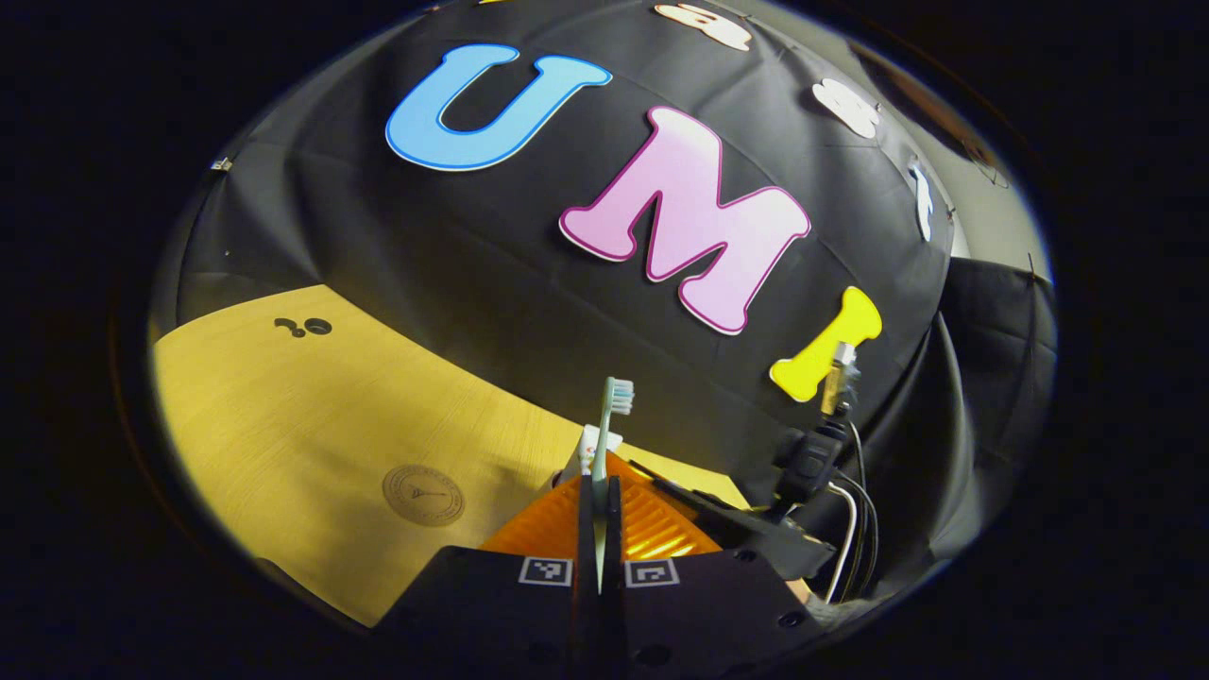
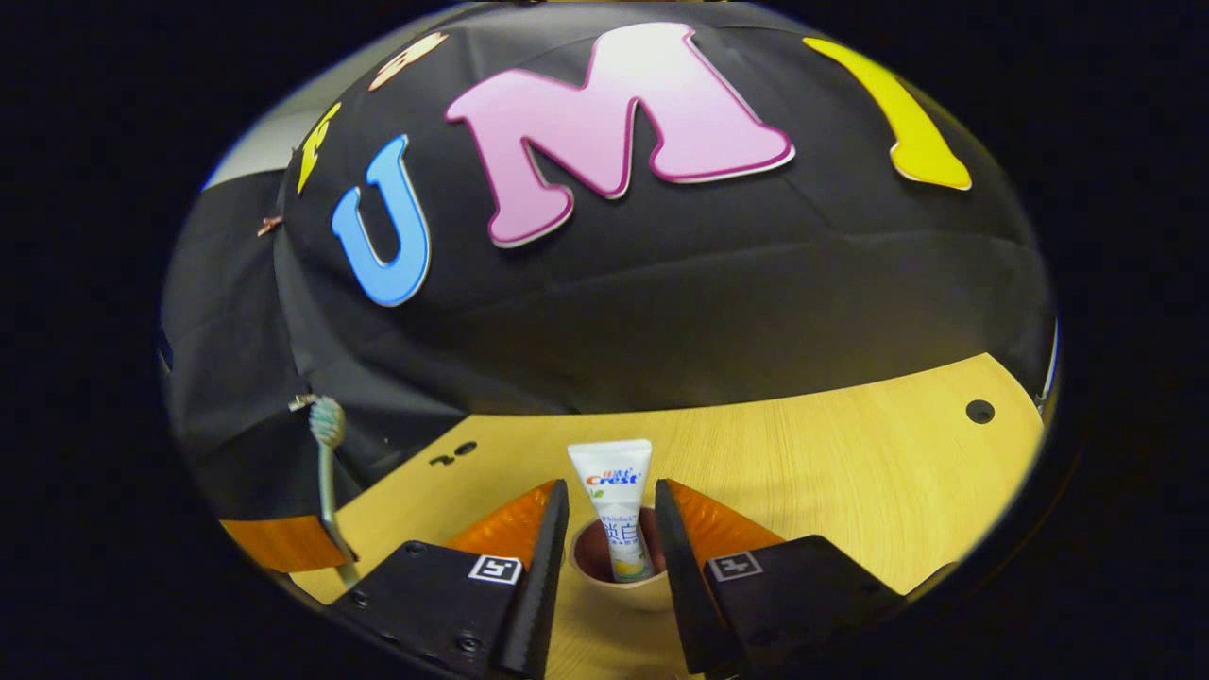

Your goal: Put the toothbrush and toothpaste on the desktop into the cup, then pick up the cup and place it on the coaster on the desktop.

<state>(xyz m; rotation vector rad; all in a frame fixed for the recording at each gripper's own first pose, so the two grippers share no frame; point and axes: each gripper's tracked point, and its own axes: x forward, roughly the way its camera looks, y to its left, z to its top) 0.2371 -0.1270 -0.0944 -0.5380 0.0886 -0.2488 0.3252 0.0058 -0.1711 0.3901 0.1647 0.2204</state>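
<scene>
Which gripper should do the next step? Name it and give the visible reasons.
Left. The left gripper is shut on the toothbrush, which must go into the cup. The right gripper is open, the toothpaste already in.

Dim booth, warm overhead light on the desktop [image 2: 850, 453], soft shadows, strong fisheye bending at edges, mostly sharp.

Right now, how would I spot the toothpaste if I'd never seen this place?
Find the yellow wooden desktop. Near its front a cup sits between the right gripper's open fingers. The toothpaste is the white tube standing up inside that cup.
</scene>
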